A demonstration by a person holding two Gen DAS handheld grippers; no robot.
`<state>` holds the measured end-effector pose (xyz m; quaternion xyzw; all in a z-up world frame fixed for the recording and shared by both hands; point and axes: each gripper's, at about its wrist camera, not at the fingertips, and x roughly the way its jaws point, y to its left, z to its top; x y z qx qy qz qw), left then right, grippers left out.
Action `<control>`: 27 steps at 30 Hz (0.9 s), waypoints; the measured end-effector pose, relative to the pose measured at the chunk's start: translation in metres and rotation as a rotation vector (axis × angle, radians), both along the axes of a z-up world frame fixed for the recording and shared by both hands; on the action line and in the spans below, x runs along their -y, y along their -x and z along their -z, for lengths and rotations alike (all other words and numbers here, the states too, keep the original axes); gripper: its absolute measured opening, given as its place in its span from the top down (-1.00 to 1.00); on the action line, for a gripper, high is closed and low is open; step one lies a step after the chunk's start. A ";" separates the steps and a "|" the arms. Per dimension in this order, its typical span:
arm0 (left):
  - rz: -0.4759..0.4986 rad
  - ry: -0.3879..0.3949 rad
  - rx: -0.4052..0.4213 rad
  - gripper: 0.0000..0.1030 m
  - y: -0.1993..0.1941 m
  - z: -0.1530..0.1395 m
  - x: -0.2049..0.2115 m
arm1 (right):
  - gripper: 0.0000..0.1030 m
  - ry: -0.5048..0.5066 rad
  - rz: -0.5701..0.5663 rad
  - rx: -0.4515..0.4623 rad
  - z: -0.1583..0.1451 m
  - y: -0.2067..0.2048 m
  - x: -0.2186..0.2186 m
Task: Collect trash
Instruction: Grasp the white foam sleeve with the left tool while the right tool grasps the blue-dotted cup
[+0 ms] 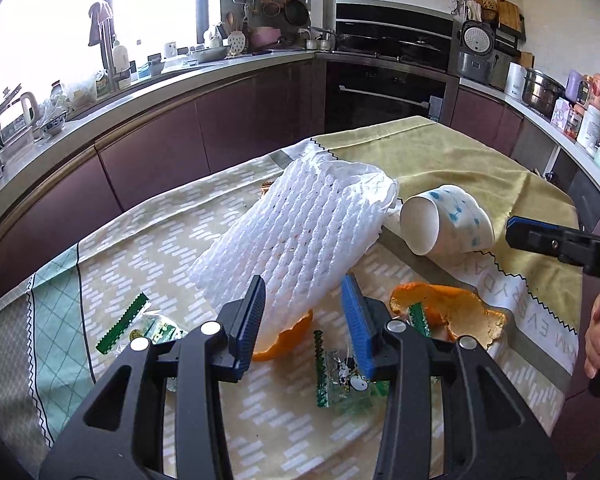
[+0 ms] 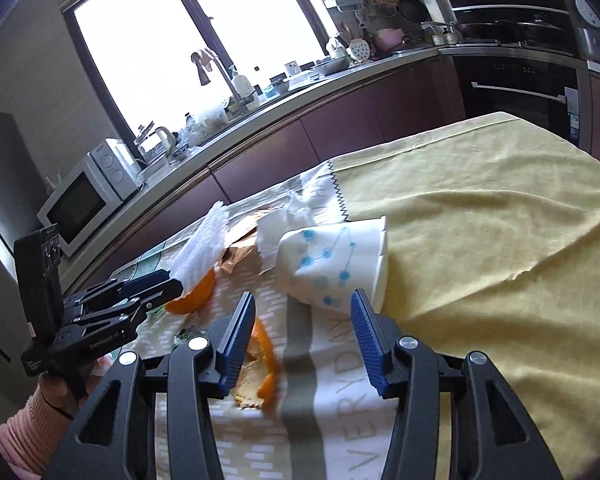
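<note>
Left wrist view looks over a table covered with a patterned cloth (image 1: 112,248) and a yellow cloth (image 1: 460,160). The left gripper (image 1: 304,312) has its blue-padded fingers spread fairly wide, and the lower end of a white foam fruit net (image 1: 296,236) sits between them; whether the pads press on it I cannot tell. The net slopes up and away from the fingers, its far end near a crumpled white tissue (image 1: 384,188). Under the net's near end lies a piece of orange peel (image 1: 288,340). A second, larger orange peel (image 1: 448,312) lies to the right, just behind the right-hand finger. Green-edged clear wrappers are scattered on the patterned cloth: one (image 1: 140,326) to the left of the fingers, another (image 1: 340,376) between and below them. A paper cup (image 1: 448,224) with blue dots lies on its side beside the tissue, mouth toward the camera. The right gripper (image 1: 540,240) reaches in from the right edge, near the cup but apart from it.

From the right wrist view, the right gripper (image 2: 302,320) is wide open and holds nothing; the paper cup (image 2: 336,264) lies just ahead of its fingertips, and peel (image 2: 260,360) lies by its left finger. The left gripper (image 2: 164,284) shows at the left, its tip at the foam net (image 2: 202,248)
</note>
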<state>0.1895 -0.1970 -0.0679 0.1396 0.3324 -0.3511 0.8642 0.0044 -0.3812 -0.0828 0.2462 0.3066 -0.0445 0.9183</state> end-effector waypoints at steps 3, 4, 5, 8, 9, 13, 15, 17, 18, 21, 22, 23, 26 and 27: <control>-0.001 -0.017 -0.002 0.28 -0.004 0.003 0.010 | 0.07 -0.053 0.016 -0.017 0.009 -0.008 0.019; -0.002 -0.019 -0.005 0.33 -0.005 0.003 0.013 | 0.07 -0.066 0.016 -0.020 0.012 -0.011 0.023; -0.003 -0.020 -0.010 0.42 -0.007 0.004 0.014 | 0.07 -0.080 0.016 -0.023 0.014 -0.014 0.027; -0.001 -0.017 -0.017 0.55 -0.009 0.005 0.017 | 0.06 -0.138 0.000 -0.019 0.022 -0.019 0.034; 0.001 -0.017 -0.017 0.63 -0.010 0.005 0.017 | 0.06 -0.150 -0.005 -0.018 0.023 -0.020 0.035; -0.003 -0.002 -0.018 0.82 -0.011 0.001 0.012 | 0.16 -0.184 -0.026 -0.005 0.027 -0.021 0.034; -0.008 0.014 -0.019 0.91 -0.011 -0.003 0.008 | 0.32 -0.199 -0.035 0.004 0.027 -0.021 0.034; -0.017 0.023 -0.014 0.91 -0.012 -0.007 0.003 | 0.54 -0.204 -0.042 0.010 0.027 -0.019 0.034; -0.019 0.030 -0.013 0.92 -0.012 -0.008 0.000 | 0.60 -0.205 -0.049 0.014 0.027 -0.019 0.033; -0.023 0.045 -0.015 0.93 -0.013 -0.012 -0.007 | 0.79 -0.194 -0.065 0.029 0.022 -0.017 0.028; -0.023 0.049 -0.016 0.94 -0.013 -0.013 -0.009 | 0.82 -0.185 -0.067 0.035 0.019 -0.017 0.026; -0.025 0.054 -0.015 0.95 -0.013 -0.015 -0.012 | 0.86 -0.180 -0.068 0.044 0.016 -0.016 0.024; -0.026 0.078 -0.023 0.96 -0.012 -0.018 -0.021 | 0.96 -0.165 -0.074 0.066 0.008 -0.012 0.021; -0.027 0.084 -0.025 0.96 -0.011 -0.020 -0.025 | 0.96 -0.157 -0.077 0.073 0.004 -0.011 0.020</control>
